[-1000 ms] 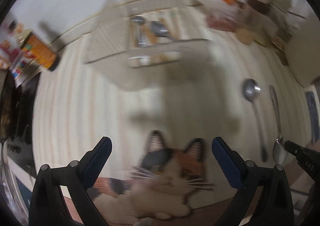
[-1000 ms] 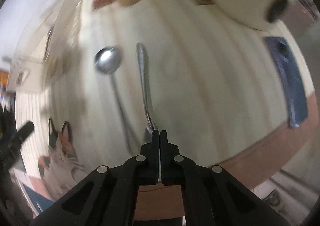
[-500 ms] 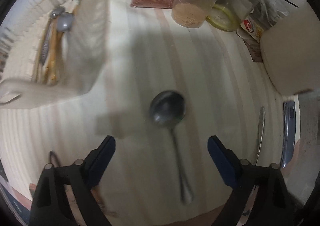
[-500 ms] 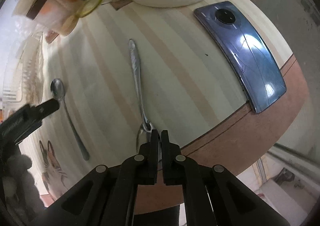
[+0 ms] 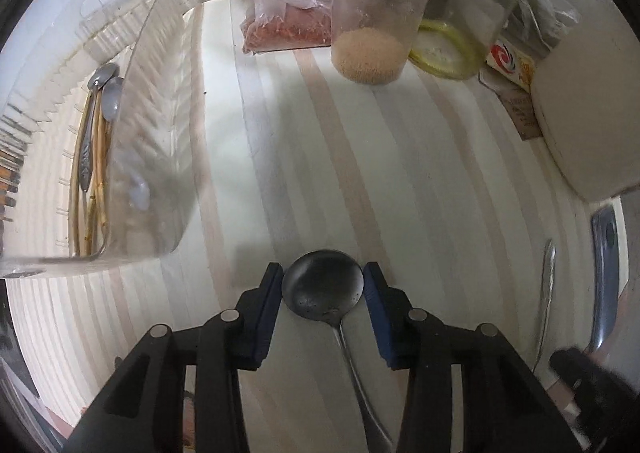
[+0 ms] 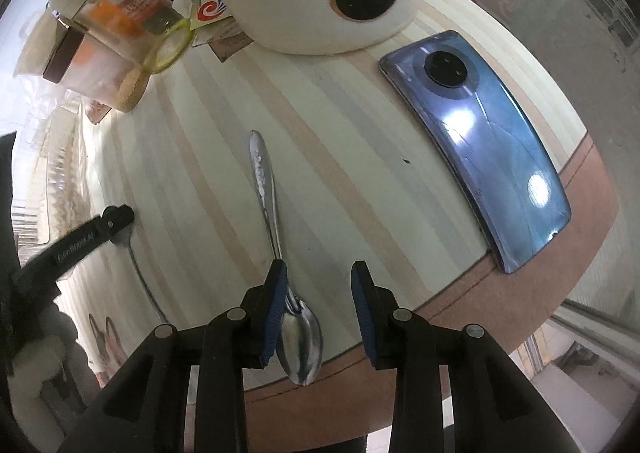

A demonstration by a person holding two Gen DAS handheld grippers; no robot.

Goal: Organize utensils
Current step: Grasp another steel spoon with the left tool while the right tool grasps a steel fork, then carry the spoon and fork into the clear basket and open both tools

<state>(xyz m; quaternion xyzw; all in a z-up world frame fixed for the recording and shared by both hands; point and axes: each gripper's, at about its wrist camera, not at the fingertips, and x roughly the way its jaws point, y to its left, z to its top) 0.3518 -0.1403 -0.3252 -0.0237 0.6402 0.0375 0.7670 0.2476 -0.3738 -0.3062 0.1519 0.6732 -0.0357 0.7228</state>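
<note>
We look straight down on a striped tabletop [image 5: 400, 157] from both wrists. The left hand-held gripper [image 5: 323, 287] brackets the bowl of a dark round spoon [image 5: 323, 289]: one blue pad stands at each side of the bowl, the jaws are closing, and we cannot tell whether the pads already press on the rim. The spoon's long axis runs from the bowl toward the tabletop's near edge, its handle passing under the right finger. The right hand-held gripper [image 6: 319, 293] is released and its jaws are opening; a shiny patterned spoon [image 6: 280, 265] lies between them at the near edge, close against the left pad, bowl nearest the camera and handle pointing toward the far side. A blue phone [image 6: 480, 149] lies near the right edge, well apart from both spoons. The clear utensil box [image 5: 132, 157], already holding spoons and chopsticks, stands toward the far left corner. We judge the left hand the nearer to it, so the coming move carries the dark spoon leftward and away.
</note>
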